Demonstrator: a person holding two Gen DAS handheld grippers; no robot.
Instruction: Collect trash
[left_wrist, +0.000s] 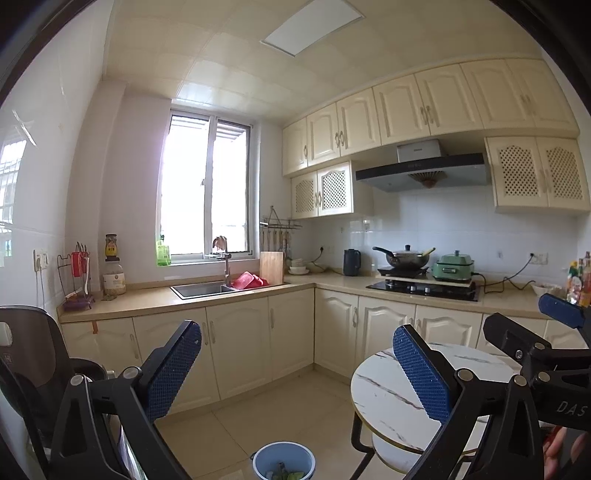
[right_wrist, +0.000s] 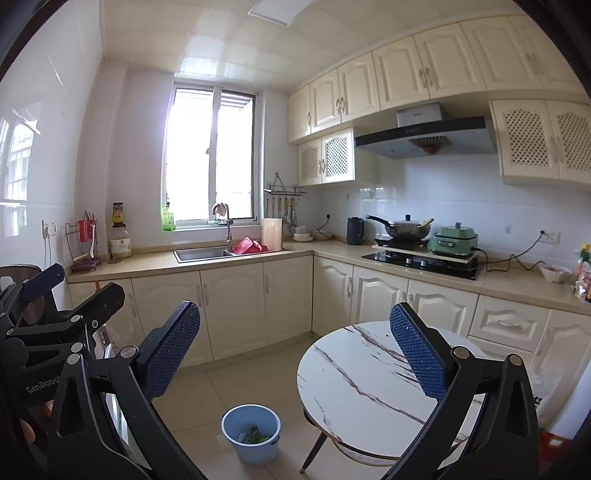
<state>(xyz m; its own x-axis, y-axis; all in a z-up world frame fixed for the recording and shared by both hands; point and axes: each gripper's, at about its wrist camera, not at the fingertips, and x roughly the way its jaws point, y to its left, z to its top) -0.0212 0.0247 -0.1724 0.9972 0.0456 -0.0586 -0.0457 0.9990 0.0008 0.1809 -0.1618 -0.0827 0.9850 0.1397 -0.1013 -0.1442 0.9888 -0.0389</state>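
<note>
Both grippers raised at chest height, facing kitchen; left gripper (left_wrist: 295, 373) spread wide, nothing between pads; right gripper (right_wrist: 295, 350) likewise released and empty. Blue bucket (right_wrist: 250, 432) on floor tiles just beside round marble table (right_wrist: 354, 384), some green scraps visible inside. Tabletop bare as far as seen; no loose trash visible on it or on floor. Judged stage: either search for remaining litter or collection already finished; cannot tell which. Next move likely calls for lowering view to scan floor and counter. Room: L-shaped counter (left_wrist: 155, 299), sink (left_wrist: 201, 290) under window, hob (left_wrist: 424, 288) with pan and green cooker, cream cabinets.
</note>
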